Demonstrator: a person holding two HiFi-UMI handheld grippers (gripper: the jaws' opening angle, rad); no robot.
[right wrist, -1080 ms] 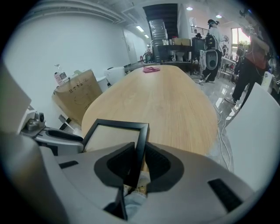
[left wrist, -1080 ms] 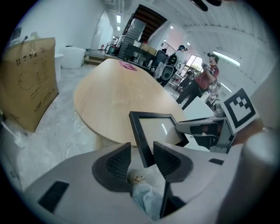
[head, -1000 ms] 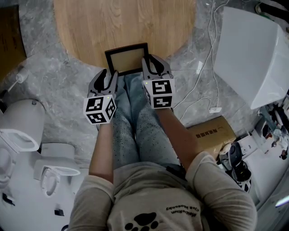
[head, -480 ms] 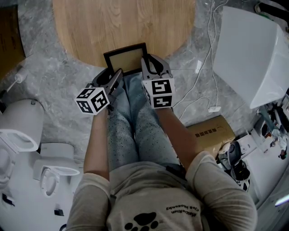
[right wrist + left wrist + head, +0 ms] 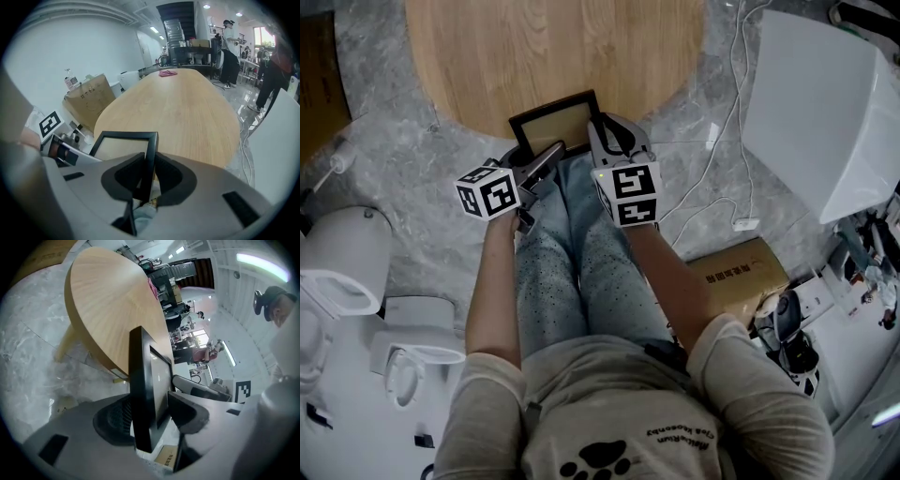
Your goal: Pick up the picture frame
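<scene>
The black picture frame [image 5: 553,122] with a pale centre hangs at the near edge of the round wooden table [image 5: 553,56], over the person's knees. My right gripper [image 5: 605,139] is shut on its right side bar; in the right gripper view both pads press the bar [image 5: 149,154]. My left gripper [image 5: 542,159] straddles the frame's left edge [image 5: 143,394]. Its jaws have just been opening, and a gap shows between the frame's face and one pad [image 5: 187,413]. The frame stands between them, not pinched.
White toilets [image 5: 337,272] stand on the grey marble floor at the left. A cardboard box [image 5: 736,277] and white cables [image 5: 736,122] lie at the right, beside a large white object [image 5: 825,112]. The person's jeans-clad legs [image 5: 572,234] are under both grippers.
The left gripper has rolled and swung out to the left, its marker cube now further left, its jaws wider around the frame's edge. The frame tilted slightly. The right gripper stayed put.
</scene>
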